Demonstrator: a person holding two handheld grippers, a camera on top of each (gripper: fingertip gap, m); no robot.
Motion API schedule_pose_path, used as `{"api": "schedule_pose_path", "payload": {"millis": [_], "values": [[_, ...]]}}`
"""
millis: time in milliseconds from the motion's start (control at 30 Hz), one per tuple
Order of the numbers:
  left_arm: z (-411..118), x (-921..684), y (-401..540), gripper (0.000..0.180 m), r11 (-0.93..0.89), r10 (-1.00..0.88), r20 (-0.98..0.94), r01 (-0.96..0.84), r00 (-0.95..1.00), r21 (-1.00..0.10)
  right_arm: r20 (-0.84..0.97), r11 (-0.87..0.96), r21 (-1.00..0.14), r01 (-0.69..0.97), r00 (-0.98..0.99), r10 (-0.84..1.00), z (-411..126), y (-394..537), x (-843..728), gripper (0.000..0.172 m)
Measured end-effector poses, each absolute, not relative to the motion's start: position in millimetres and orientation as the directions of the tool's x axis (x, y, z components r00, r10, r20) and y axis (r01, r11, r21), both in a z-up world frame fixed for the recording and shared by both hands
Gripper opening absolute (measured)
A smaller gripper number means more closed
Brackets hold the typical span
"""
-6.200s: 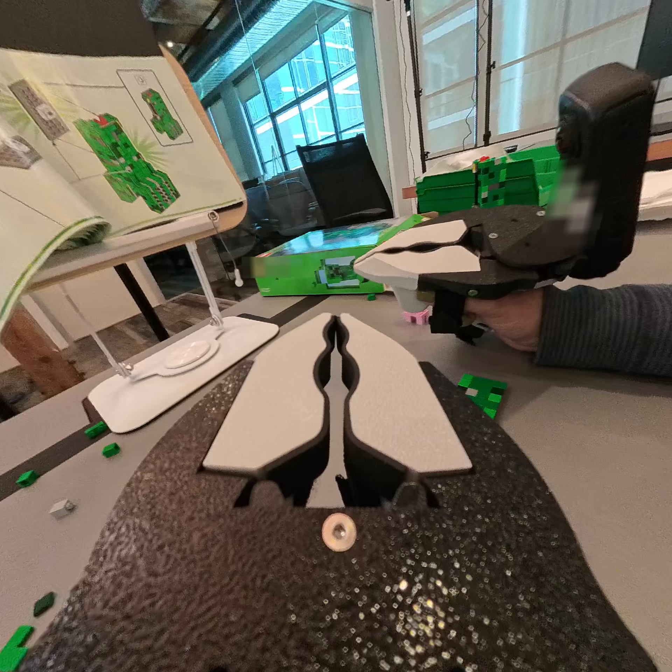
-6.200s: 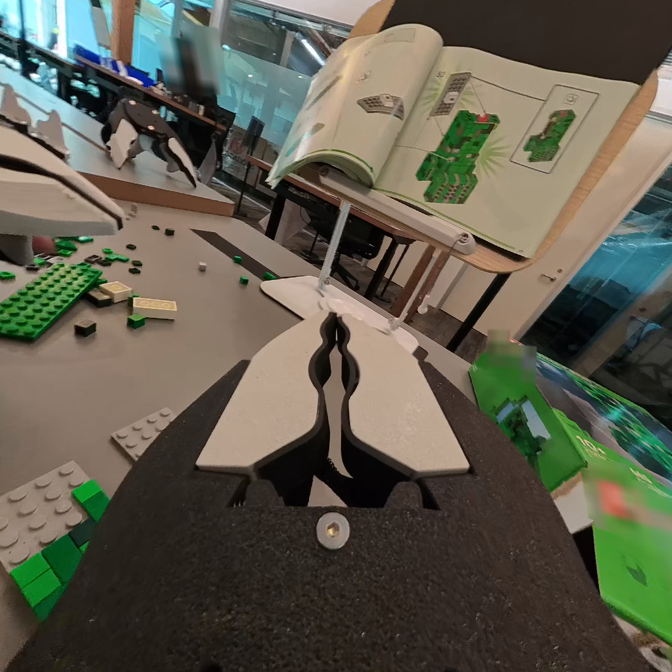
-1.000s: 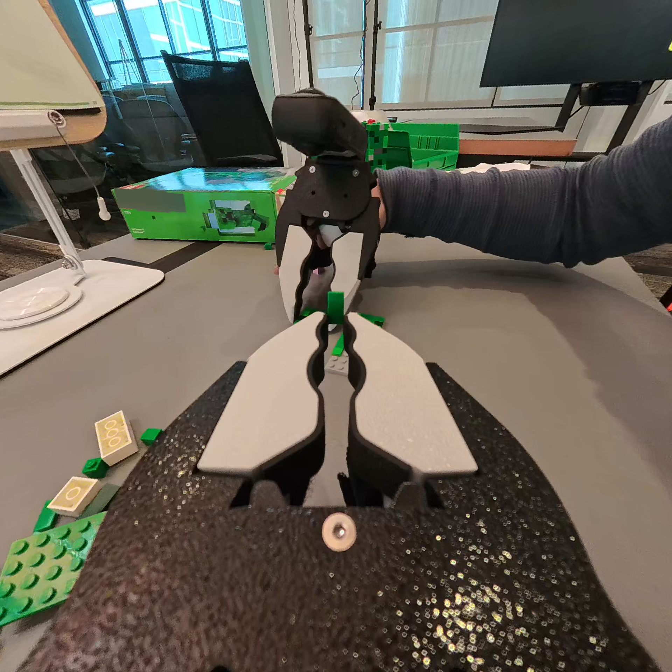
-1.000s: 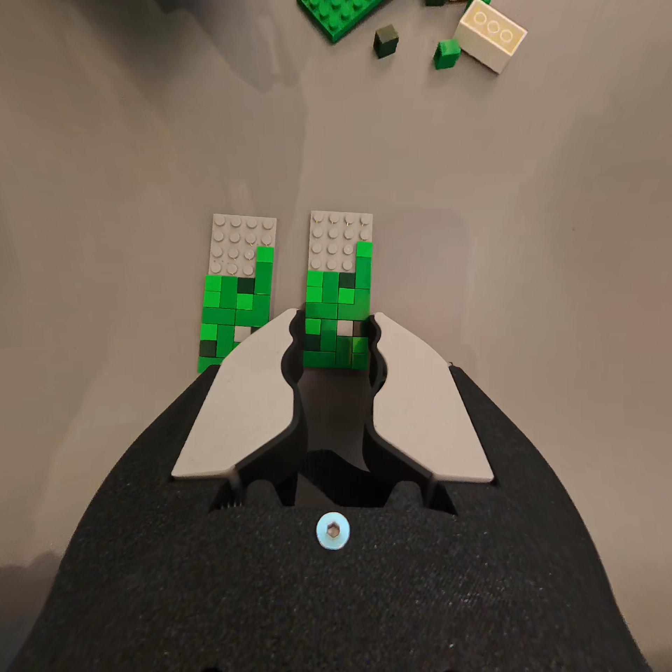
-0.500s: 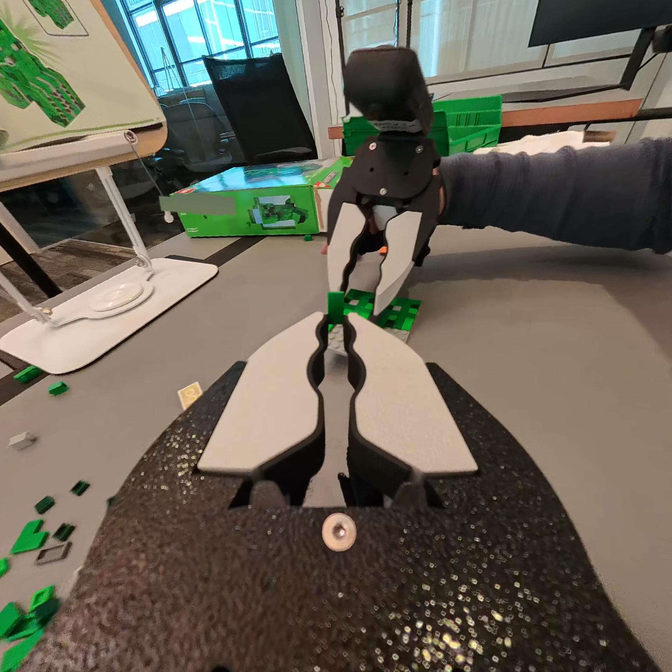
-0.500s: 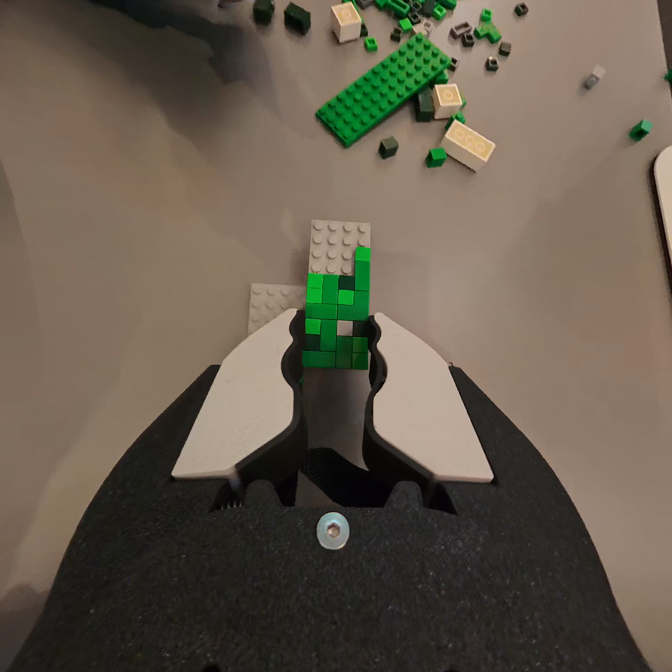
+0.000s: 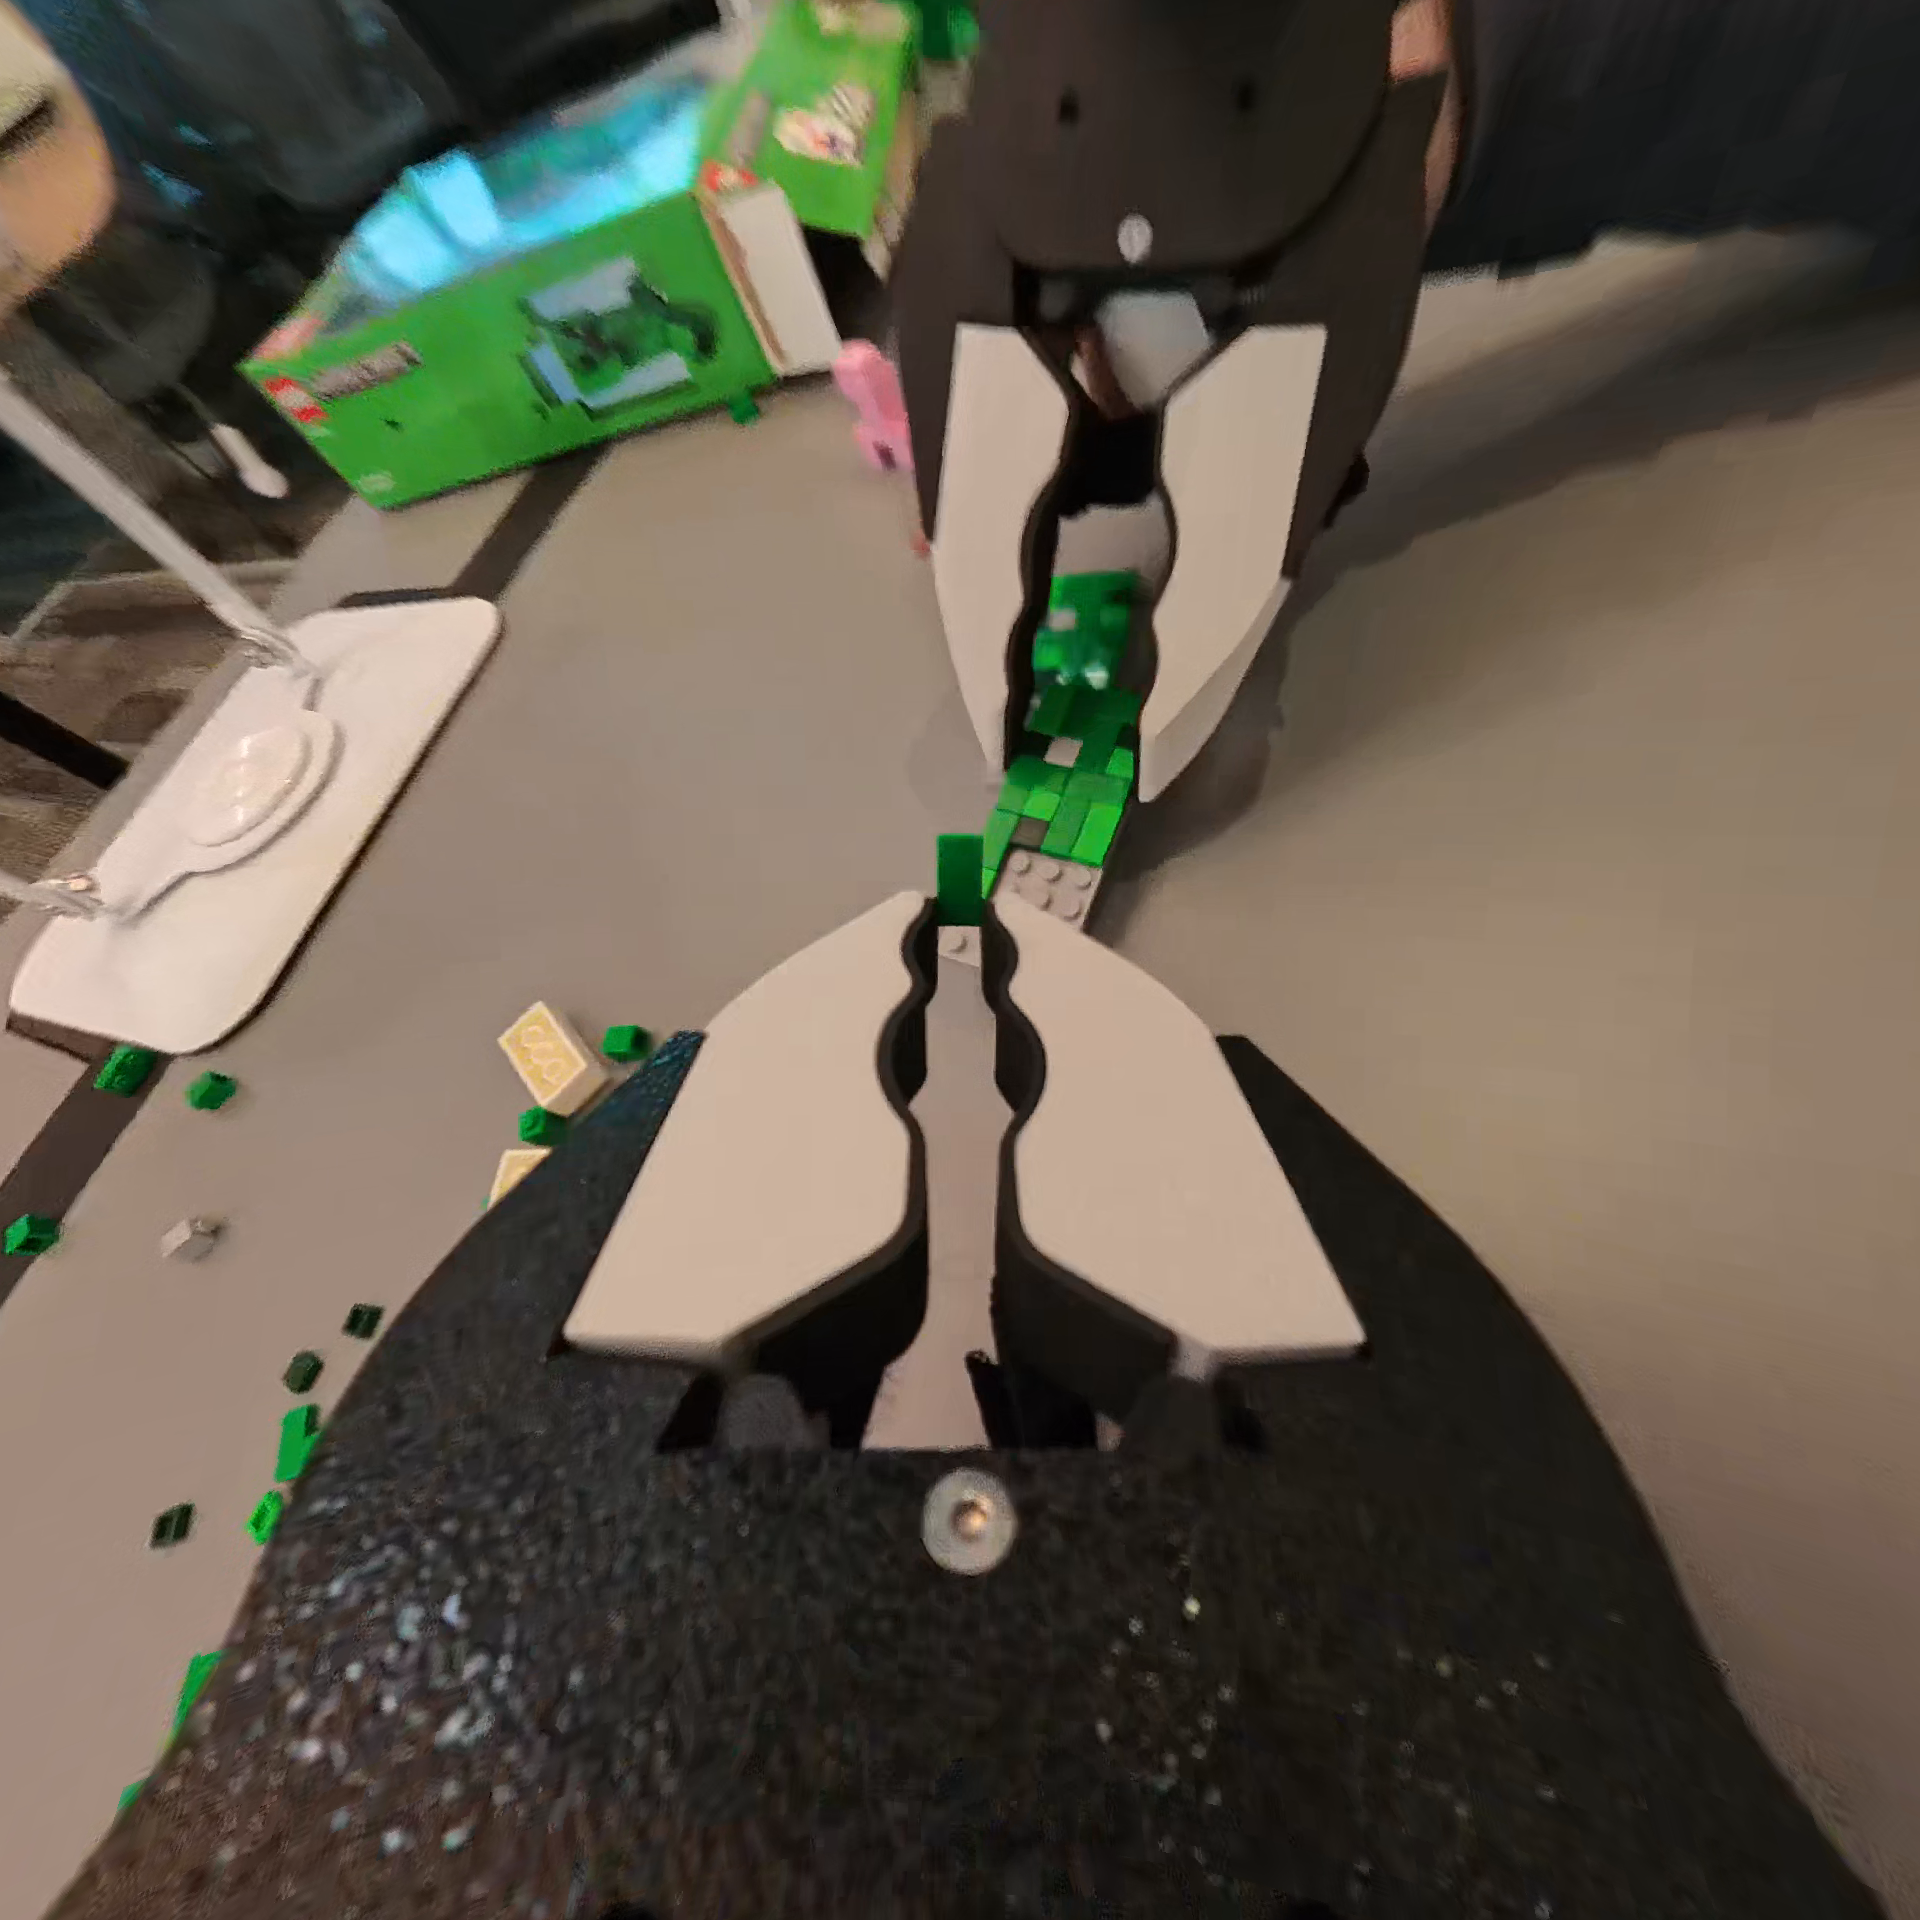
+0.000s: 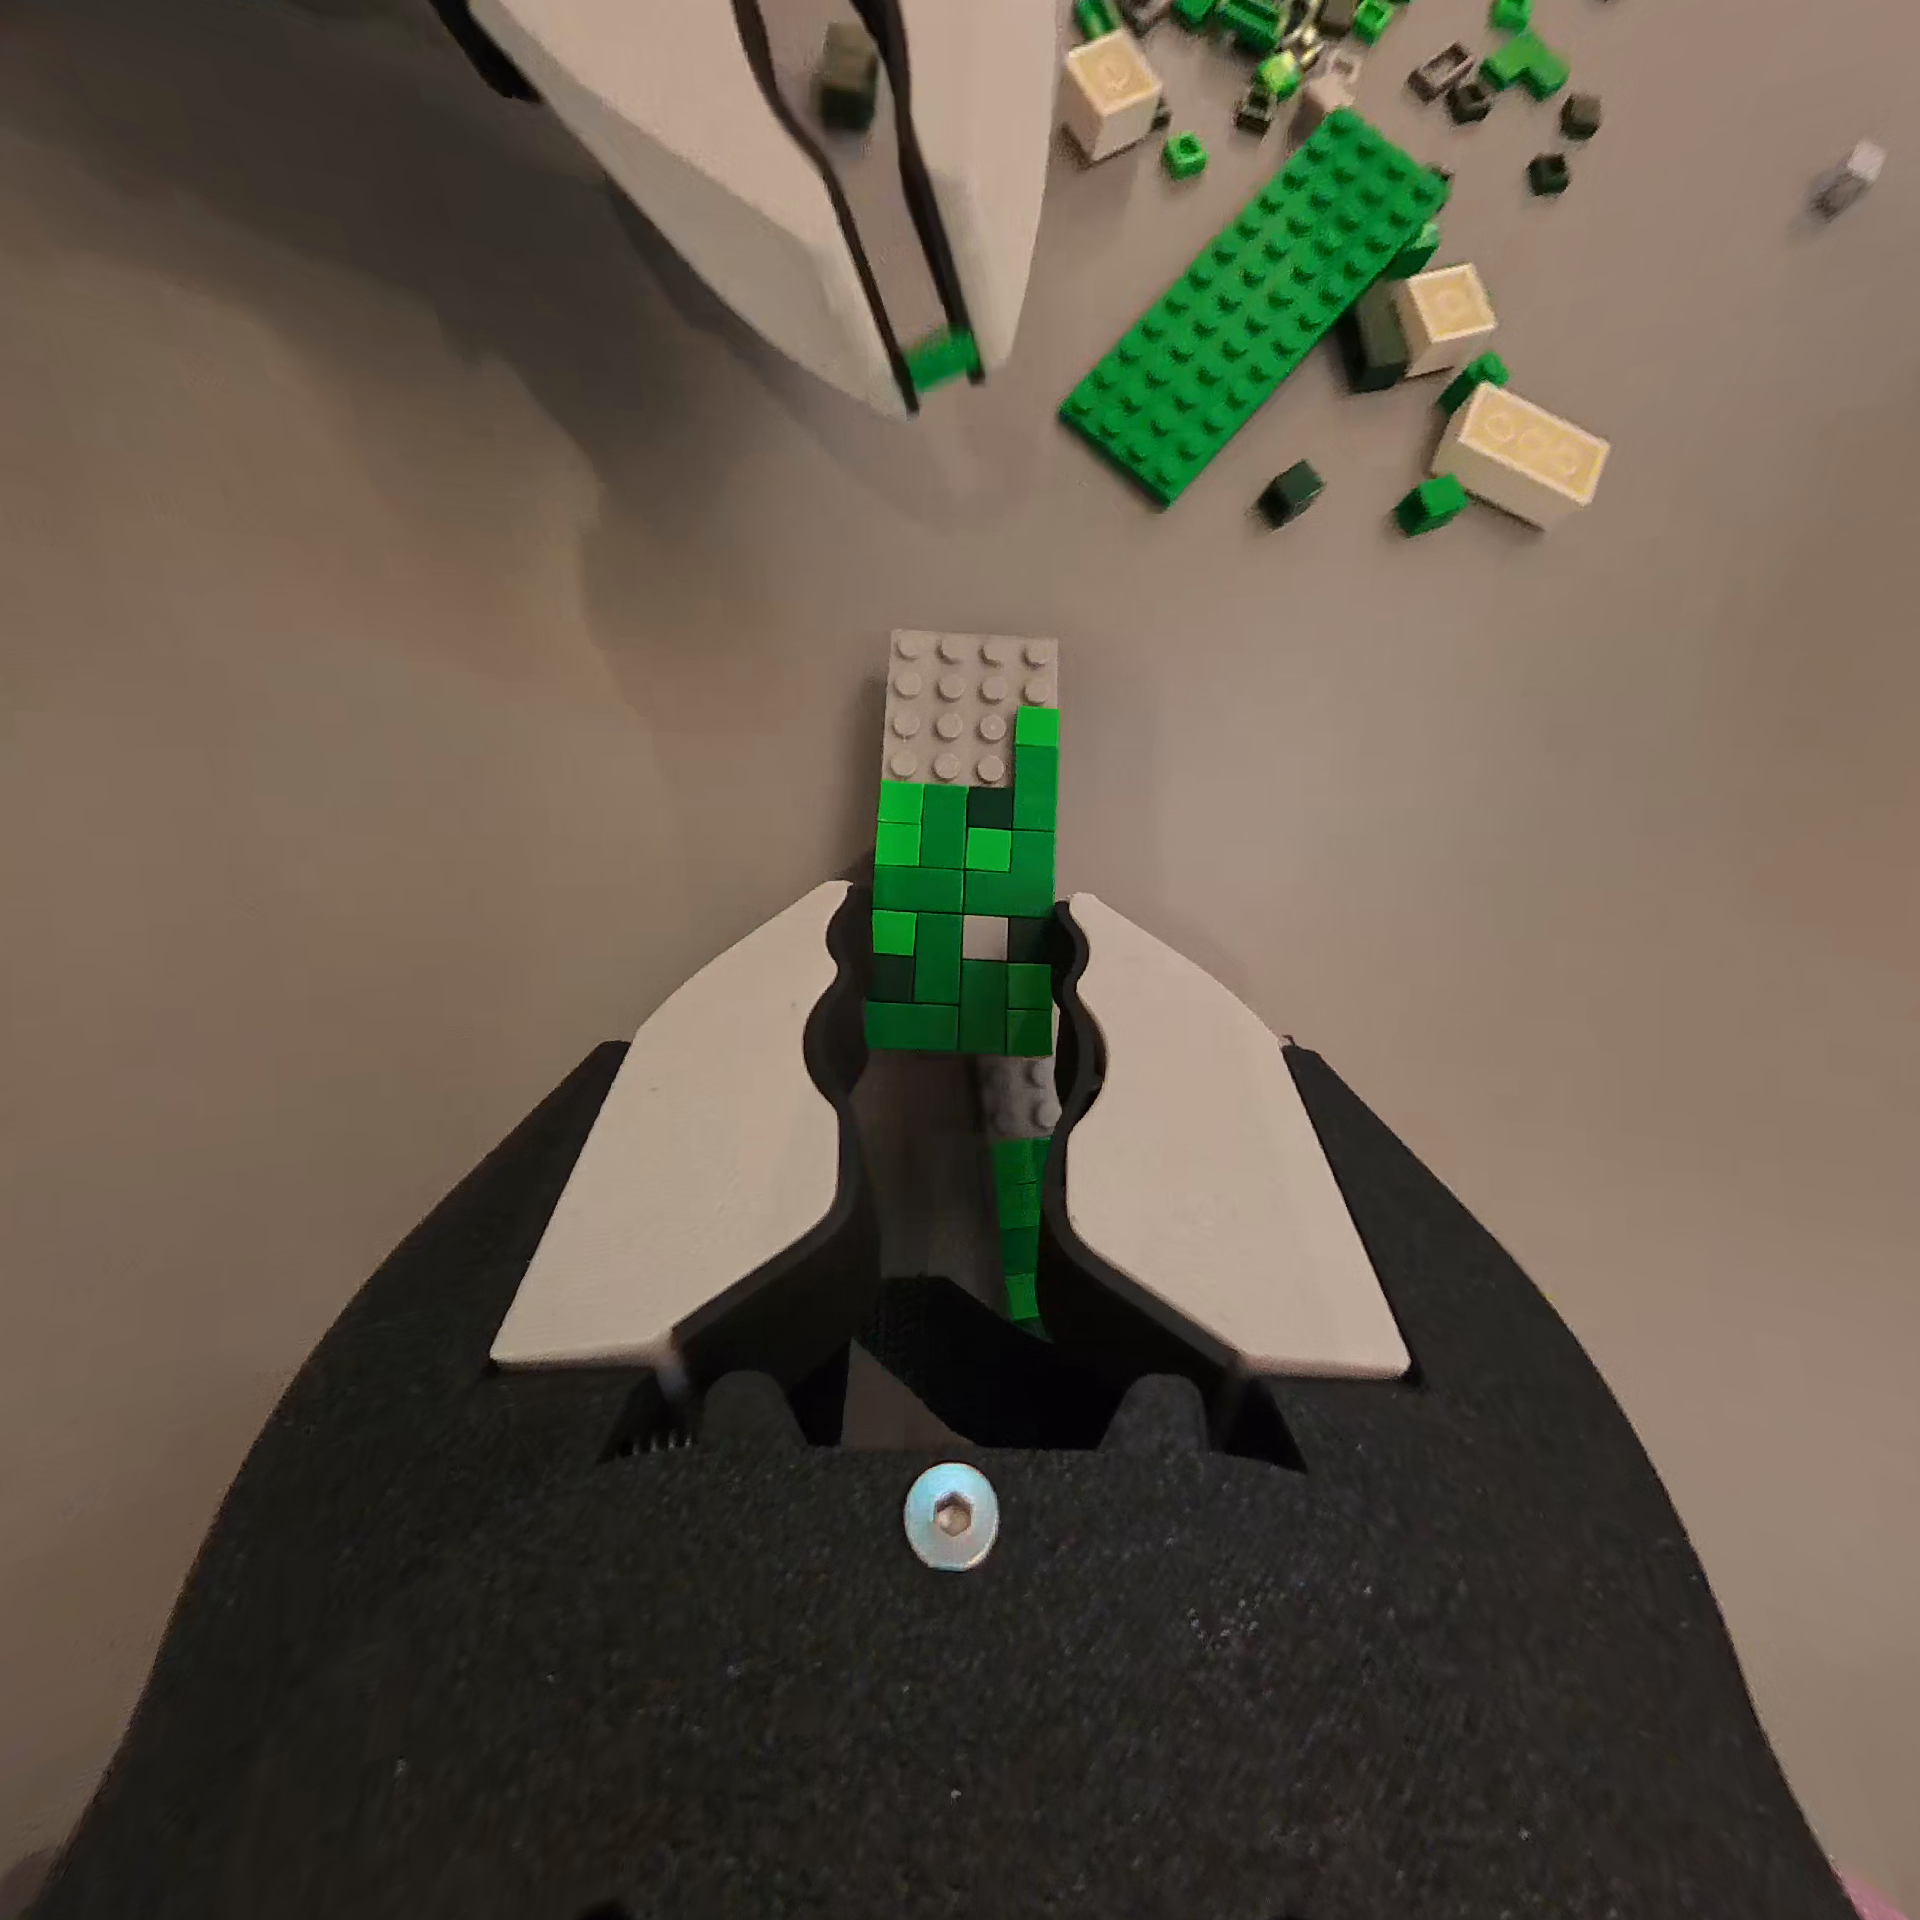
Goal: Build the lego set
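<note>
pinching a small green tile (image 7: 958, 878) upright between its fingertips, the left claw (image 7: 958, 914) is nearly pressed together, with both pads on the tile's sides. same thing shows from the right wrist view, where that claw comes down from the top edge with the green bit (image 8: 940, 358) stuck at its tip. the right claw (image 8: 961, 914) is clamped on a grey studded plate partly covered with green tiles (image 8: 966, 914), pads pressing its two long edges near the green end, and the bare grey studs poke out past the fingertips. from the left wrist view that plate (image 7: 1065, 821) sits just ahead of the held tile, angled down toward the grey counter (image 7: 1558, 831), its grey end nearest the left claw. a second similar plate (image 8: 1023, 1195) is visible lower down between the right claw's fingers, can't tell exactly how it lies. off to the side on the counter there's a long green baseplate (image 8: 1252, 312), a few cream bricks (image 8: 1522, 457) and a scatter of small green and dark pieces. farther back: a green box (image 7: 540, 343), a pink little figure (image 7: 878, 400), and the white base of a stand (image 7: 260, 810).
</note>
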State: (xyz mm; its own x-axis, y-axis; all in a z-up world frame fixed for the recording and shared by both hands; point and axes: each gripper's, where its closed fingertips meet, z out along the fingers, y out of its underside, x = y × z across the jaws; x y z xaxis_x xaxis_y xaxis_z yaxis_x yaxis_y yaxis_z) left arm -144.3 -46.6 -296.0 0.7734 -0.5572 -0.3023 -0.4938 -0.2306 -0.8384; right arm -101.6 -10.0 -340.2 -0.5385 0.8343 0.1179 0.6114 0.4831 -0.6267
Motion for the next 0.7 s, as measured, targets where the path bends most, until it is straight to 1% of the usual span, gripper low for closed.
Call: {"api": "schedule_pose_path", "payload": {"millis": [100, 167, 233, 400, 567, 700], "values": [[-314.2, -130.5, -51.5, 0.007, -0.312, -0.644, -0.307, -0.607, 0.701, -0.73, 0.099, 0.483, -0.598, 0.64, -0.539, 0.836, -343.9, -20.8, -95.1, 0.032], [-325.8, -126.9, -53.9, 0.007, -0.339, -0.683, -0.333, -0.686, 0.651, -0.644, 0.083, 0.482, -0.589, 0.649, -0.545, 0.834, -347.8, -33.4, -92.5, 0.032], [-336.3, -121.3, -58.4, 0.007, -0.36, -0.729, -0.316, -0.732, 0.607, -0.578, 0.071, 0.487, -0.579, 0.654, -0.555, 0.829, -351.5, -39.9, -87.3, 0.032], [-348.4, -102.4, -72.8, 0.007, -0.391, -0.816, -0.195, -0.767, 0.545, -0.508, 0.026, 0.491, -0.598, 0.633, -0.597, 0.802, -356.4, -56.1, -76.7, 0.032], [-354.5, -90.7, -83.9, 0.007, -0.392, -0.86, -0.155, -0.824, 0.486, -0.41, 0.021, 0.499, -0.613, 0.612, -0.619, 0.785, -356.5, -63.6, -68.2, 0.033], [-356.3, -84.7, -83.6, 0.007, -0.401, -0.866, -0.142, -0.835, 0.48, -0.376, 0.03, 0.5, -0.629, 0.595, -0.624, 0.781, -356.0, -63.6, -67.4, 0.033]]}}
